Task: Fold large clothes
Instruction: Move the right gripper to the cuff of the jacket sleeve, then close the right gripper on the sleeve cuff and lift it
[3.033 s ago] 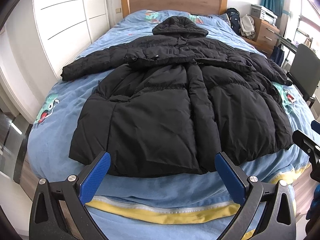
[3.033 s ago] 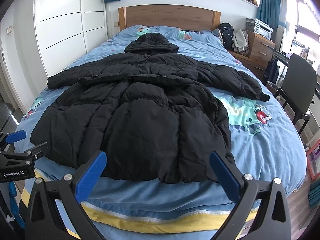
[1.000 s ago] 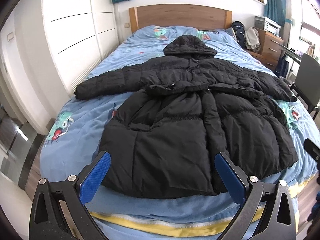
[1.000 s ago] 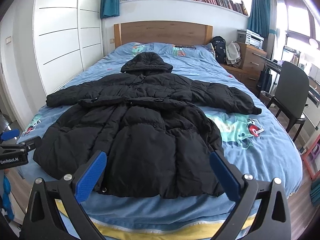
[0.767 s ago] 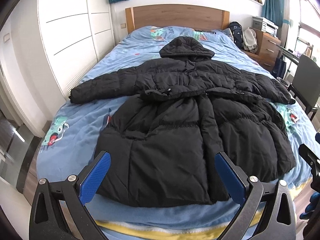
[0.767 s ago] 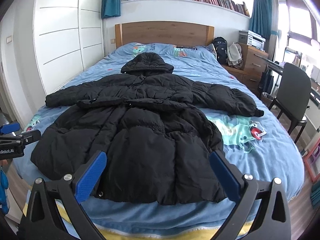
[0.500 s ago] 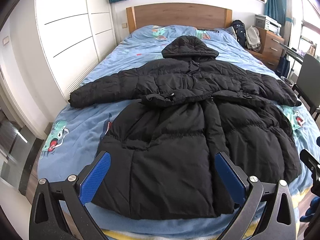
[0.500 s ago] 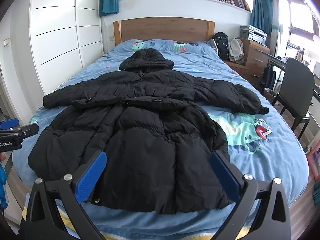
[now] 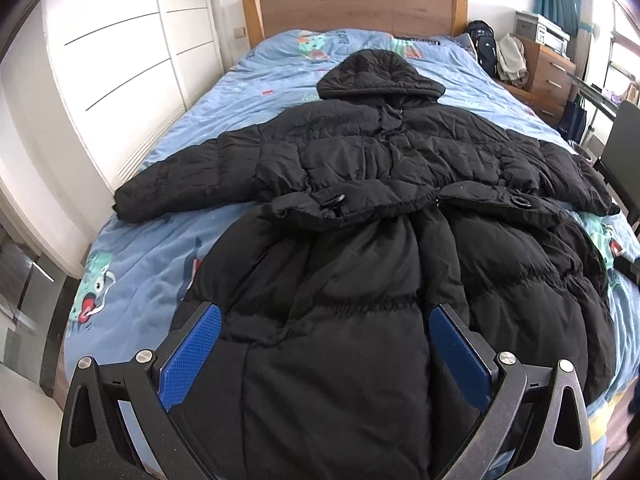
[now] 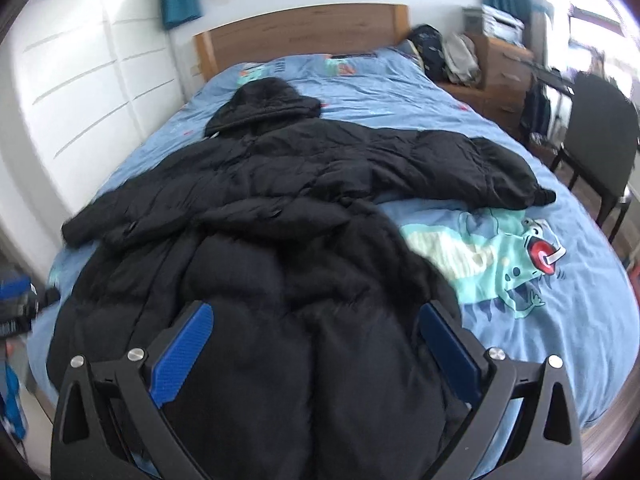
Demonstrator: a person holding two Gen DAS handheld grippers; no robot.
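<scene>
The black hooded coat [image 9: 360, 208] lies spread flat on the bed [image 9: 260, 80], sleeves out and nothing folded yet, while the left tongs [image 9: 324, 344] and right tongs [image 10: 316, 340] hover wide open over its hem, gripping nothing.

Spread flat on the blue-sheeted bed [image 9: 248, 92]: long black hooded puffer coat [image 9: 360, 248], hood toward the wooden headboard [image 9: 356, 12], sleeves out to either side, hem nearest; wooden drawer chest [image 9: 548, 76] right of the headboard.
</scene>
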